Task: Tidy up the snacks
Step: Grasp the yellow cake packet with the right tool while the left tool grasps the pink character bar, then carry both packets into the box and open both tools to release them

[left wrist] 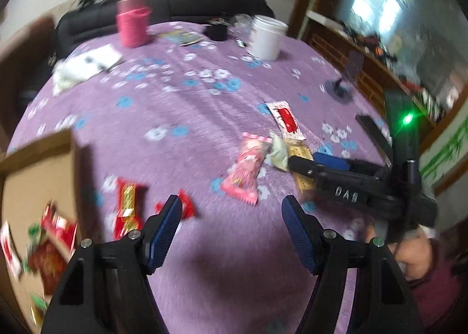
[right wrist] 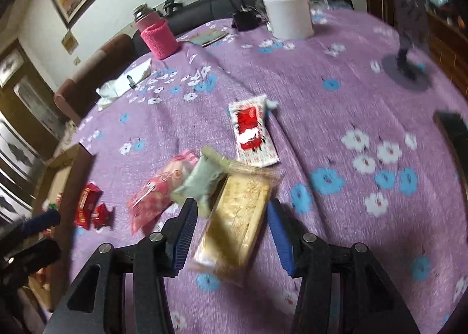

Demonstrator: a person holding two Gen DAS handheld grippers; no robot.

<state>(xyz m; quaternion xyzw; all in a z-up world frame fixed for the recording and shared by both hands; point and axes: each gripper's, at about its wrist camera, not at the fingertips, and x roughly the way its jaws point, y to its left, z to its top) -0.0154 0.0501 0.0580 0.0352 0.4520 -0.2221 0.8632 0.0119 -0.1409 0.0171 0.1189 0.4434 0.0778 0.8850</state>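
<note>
Cardboard box (left wrist: 38, 164), red snack packets (left wrist: 55, 243) inside

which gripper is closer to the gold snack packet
Right. The right gripper is over the gold snack packet, open fingers on either side of it. The left gripper hangs open over bare cloth, off to the packet's side, nearer the red snacks.

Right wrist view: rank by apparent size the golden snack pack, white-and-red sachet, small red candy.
1. golden snack pack, though nearest the camera, so inflated
2. white-and-red sachet
3. small red candy
</note>
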